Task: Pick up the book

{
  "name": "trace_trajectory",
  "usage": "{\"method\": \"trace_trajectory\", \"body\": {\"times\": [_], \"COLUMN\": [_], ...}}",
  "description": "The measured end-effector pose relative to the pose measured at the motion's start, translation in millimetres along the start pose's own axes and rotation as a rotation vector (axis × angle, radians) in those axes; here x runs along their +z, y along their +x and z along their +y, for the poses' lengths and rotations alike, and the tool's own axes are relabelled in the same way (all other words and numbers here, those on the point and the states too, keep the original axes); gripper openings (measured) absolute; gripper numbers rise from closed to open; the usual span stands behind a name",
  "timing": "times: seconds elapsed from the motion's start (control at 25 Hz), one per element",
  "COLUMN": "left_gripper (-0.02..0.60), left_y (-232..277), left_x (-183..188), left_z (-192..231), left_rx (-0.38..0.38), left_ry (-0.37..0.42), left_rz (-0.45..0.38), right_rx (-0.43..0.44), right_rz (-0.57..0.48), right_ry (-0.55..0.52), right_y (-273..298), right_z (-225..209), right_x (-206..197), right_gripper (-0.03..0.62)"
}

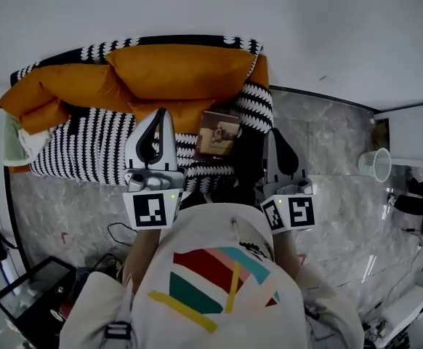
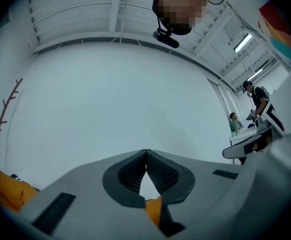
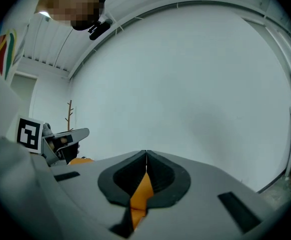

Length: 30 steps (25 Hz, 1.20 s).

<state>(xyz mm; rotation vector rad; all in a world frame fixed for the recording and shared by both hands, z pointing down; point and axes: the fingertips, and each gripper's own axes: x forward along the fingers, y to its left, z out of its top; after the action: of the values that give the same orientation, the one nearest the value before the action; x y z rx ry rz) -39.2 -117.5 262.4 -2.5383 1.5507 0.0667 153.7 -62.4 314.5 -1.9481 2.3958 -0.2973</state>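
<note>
A brown-covered book [image 1: 217, 134] lies flat on the black-and-white patterned sofa cover [image 1: 88, 151], just right of the orange cushions [image 1: 175, 71]. My left gripper [image 1: 163, 113] hovers over the cover, left of the book, with its tips over the cushion's edge. The right gripper [image 1: 272, 131] is held to the book's right, past the sofa's end. Both point level toward the white wall. In the left gripper view the left gripper [image 2: 146, 151] is shut and holds nothing. The right gripper [image 3: 146, 153] is shut and bare too, orange cushion showing below its pads.
The sofa stands against a white wall on a grey marble floor. A white mesh bin [image 1: 376, 164] and a white cabinet [image 1: 413, 133] stand at the right. Cables [image 1: 117, 231] and a dark box [image 1: 33, 289] lie at the lower left. People [image 2: 258, 101] stand far off.
</note>
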Motion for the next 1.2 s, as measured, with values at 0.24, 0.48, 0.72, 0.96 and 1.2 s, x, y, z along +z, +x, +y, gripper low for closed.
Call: {"method": "trace_trajectory", "body": {"times": [0.24,0.48,0.72,0.96,1.2], "left_gripper": [0.006,0.006,0.006,0.006,0.006], "left_y": [27,46,64,78,93], "left_x": [-16,-36,-56,-104,-174], "left_z": [-18,-23,-15,-7,-4], "left_rx": [0.004,0.013,0.020,0.031,-0.001], "left_ry": [0.034,0.021,0.008,-0.057,-0.061], "left_rz": [0.056,0.103,0.130,0.208,0.310], "right_rx": [0.152,0.269,0.380,0.795,0.972], "right_rz": [0.080,0.105,0.210,0.728,1.027], "right_ry": [-0.004,-0.008,-0.142,-0.245,-0.372], "right_y": [41,77,124,144,164], "right_z": [-29,-34,-35,-12,-20], "right_x": [-13,-16,-45,-183,-322], "right_gripper": [0.014,0.190,0.322,0.328,0.327]}}
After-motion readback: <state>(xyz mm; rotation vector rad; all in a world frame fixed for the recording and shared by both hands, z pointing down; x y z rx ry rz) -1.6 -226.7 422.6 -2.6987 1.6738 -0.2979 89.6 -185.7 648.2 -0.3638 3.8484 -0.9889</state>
